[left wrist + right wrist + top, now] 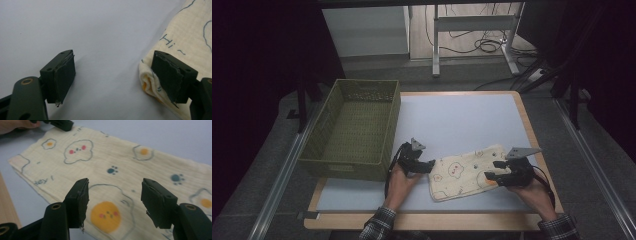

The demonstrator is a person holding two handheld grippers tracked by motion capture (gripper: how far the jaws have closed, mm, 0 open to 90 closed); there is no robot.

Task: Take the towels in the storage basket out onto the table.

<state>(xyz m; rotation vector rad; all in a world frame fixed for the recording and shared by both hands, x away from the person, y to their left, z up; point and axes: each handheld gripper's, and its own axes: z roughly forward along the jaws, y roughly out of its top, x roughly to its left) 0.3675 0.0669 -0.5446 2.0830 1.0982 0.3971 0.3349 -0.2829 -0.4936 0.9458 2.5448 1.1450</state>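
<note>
Fold neatly: with left gripper (424, 165) and right gripper (498, 171) fingers both open, empty, close on matching edges of the folded cloth (464, 171) lying flat on the worktop (452, 120).

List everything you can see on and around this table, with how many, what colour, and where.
Cream cotton cloth printed with fried eggs, clouds and paw prints: one, cream with yellow, red and blue marks, flat on the mat near the front edge, between the two grippers.
Olive-green woven rectangular basket: one, green, on the table's left side, nothing visible inside.
Pale grey table mat: one, grey, covering the wooden tabletop.
White metal stand: one, white, on the floor behind the table.
Black cables: several, black, on the floor by the stand.
Left gripper: one, black, jaws open at the cloth's left edge.
Right gripper: one, black, jaws open over the cloth's right part.
</note>
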